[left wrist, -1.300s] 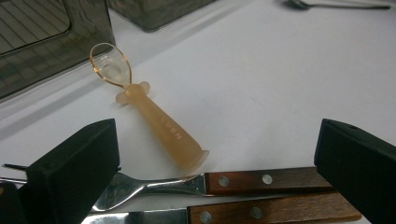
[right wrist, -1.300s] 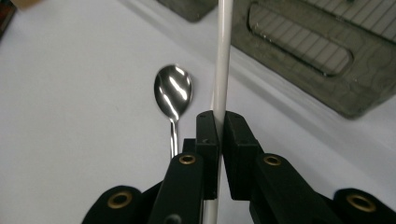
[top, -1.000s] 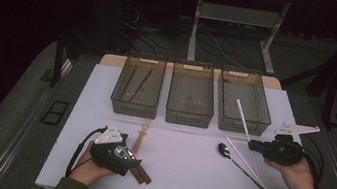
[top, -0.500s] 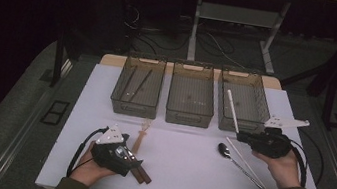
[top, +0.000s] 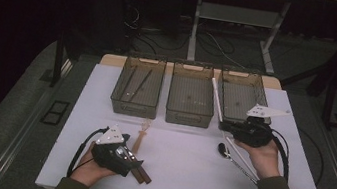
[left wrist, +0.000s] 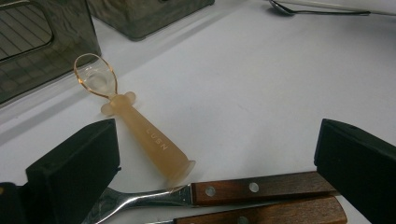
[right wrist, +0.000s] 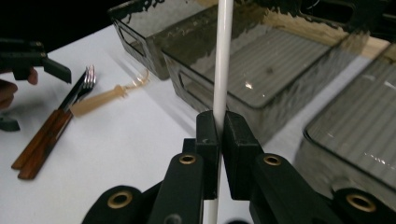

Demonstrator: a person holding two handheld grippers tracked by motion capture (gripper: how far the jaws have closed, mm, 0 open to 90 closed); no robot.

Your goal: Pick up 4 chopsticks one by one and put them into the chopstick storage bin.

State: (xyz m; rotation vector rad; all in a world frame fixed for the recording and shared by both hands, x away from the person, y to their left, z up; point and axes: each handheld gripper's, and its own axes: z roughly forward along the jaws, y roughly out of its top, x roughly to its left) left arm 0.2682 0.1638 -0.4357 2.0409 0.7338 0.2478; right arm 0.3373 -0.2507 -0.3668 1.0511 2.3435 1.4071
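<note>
A dark room surrounds a white table, lit from above. Nearest the person, the left gripper rests low on the table in the left hand, its jaws standing wide apart with nothing between the pads; in the left gripper view they flank the wooden handles of two forks lying side by side. Just beyond the forks lies an amber spoon (translucent, with a stubby handle), its bowl pointing toward the bins and its handle end touching a fork.

Right of the forks, well apart, a metal spoon lies on the table, just in front of the right hand. The right gripper is held above the table beyond that spoon, its jaws clamped tight on a white stick; in the right gripper view the stick runs straight up from between the pads, and in the high view it slants up over the gap between the middle and right bins. A second white stick lies on the table under the hand.

Farthest from the forks, three smoky clear bins stand in a row: the left bin with thin rods in it, the middle bin, and the right bin.
</note>
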